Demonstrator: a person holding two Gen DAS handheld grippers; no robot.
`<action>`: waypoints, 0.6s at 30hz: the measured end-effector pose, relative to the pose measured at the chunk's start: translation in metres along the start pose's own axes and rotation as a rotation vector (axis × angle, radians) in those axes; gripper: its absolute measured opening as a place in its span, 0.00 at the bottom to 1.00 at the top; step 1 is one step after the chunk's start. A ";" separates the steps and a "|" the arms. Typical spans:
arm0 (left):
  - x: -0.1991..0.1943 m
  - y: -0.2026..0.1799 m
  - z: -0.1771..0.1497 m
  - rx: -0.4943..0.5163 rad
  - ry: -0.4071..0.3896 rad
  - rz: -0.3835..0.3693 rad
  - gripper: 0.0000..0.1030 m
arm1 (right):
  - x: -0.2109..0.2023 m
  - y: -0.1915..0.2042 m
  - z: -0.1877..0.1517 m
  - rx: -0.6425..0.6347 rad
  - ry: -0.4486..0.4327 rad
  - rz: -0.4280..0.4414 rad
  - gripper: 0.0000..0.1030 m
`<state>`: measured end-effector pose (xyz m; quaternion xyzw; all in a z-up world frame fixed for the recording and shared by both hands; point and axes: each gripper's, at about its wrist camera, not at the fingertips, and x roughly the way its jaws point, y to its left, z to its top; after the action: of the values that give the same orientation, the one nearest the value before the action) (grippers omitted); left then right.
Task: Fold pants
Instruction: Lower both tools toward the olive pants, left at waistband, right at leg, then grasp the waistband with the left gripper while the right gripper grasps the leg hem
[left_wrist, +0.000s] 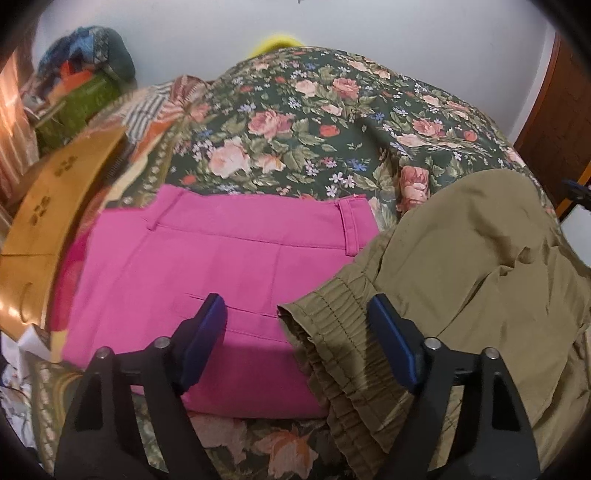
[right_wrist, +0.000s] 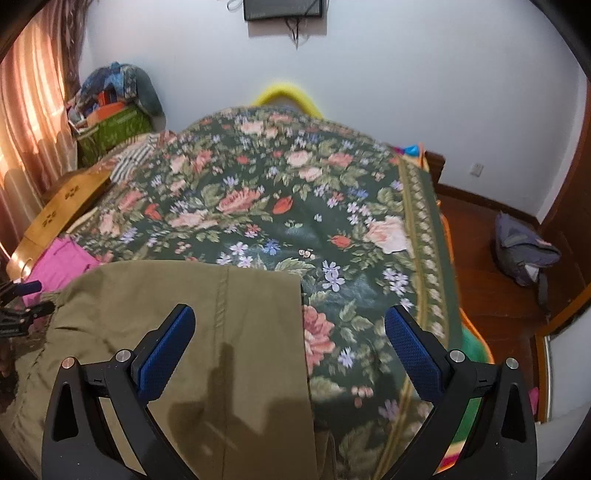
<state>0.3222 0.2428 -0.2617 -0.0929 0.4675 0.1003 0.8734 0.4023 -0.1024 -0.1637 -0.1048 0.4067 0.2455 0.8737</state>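
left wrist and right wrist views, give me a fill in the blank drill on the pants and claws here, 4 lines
1. The folded pants left of the olive pants are ____ in colour.
2. Both pairs lie on a bedspread printed with ____.
3. The left claw has its fingers ____, holding nothing.
4. The right claw hovers over the edge of the ____ pants.

Missing words: pink; flowers; open; olive

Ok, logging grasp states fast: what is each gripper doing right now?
Left gripper: open, holding nothing, above the olive-green cotton pants.
Right gripper: open, holding nothing.
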 end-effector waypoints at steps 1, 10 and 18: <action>0.002 0.001 0.000 -0.008 0.005 -0.016 0.73 | 0.007 -0.001 0.002 -0.003 0.015 0.004 0.98; 0.006 -0.001 0.002 -0.009 0.047 -0.124 0.48 | 0.059 -0.008 0.016 -0.015 0.141 0.073 0.83; 0.000 0.000 0.001 -0.008 0.035 -0.115 0.32 | 0.057 -0.006 0.013 0.020 0.155 0.182 0.31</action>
<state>0.3226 0.2434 -0.2617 -0.1246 0.4764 0.0503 0.8689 0.4450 -0.0831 -0.1991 -0.0774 0.4834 0.3108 0.8147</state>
